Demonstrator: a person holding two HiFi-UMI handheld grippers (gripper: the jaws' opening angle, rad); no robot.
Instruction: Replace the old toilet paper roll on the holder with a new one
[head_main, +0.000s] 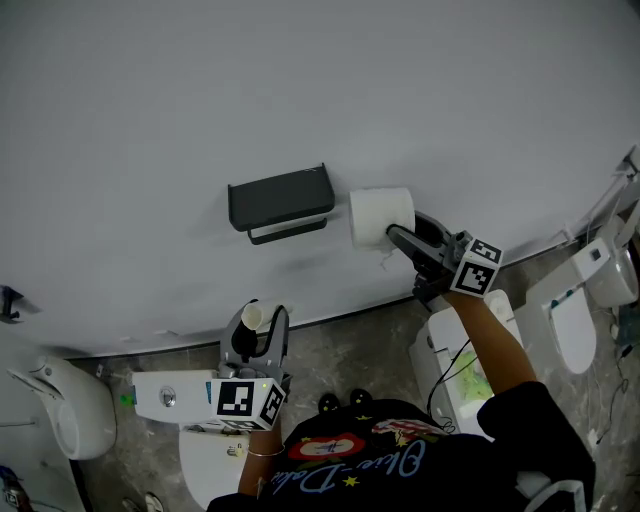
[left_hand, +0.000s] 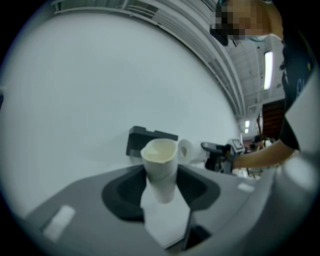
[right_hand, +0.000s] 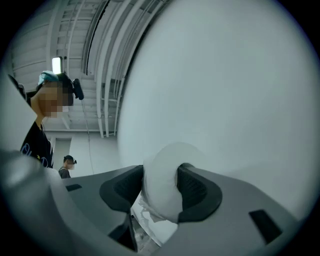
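A dark holder (head_main: 280, 200) with a shelf on top is fixed to the white wall; its bar carries no roll. Just to its right, close to the wall, is a full white toilet paper roll (head_main: 380, 216), and my right gripper (head_main: 402, 233) is shut on it. In the right gripper view the roll (right_hand: 162, 187) fills the gap between the jaws. Lower down, away from the wall, my left gripper (head_main: 258, 325) is shut on the bare cardboard core (head_main: 251, 317), which stands upright between the jaws (left_hand: 160, 167). The left gripper view also shows the holder (left_hand: 150, 140) and the new roll (left_hand: 186, 149).
A white toilet (head_main: 60, 405) stands at the lower left and another (head_main: 570, 320) at the right. A white cistern (head_main: 170, 397) lies just under my left gripper. Another person (right_hand: 67, 165) stands far off in the right gripper view.
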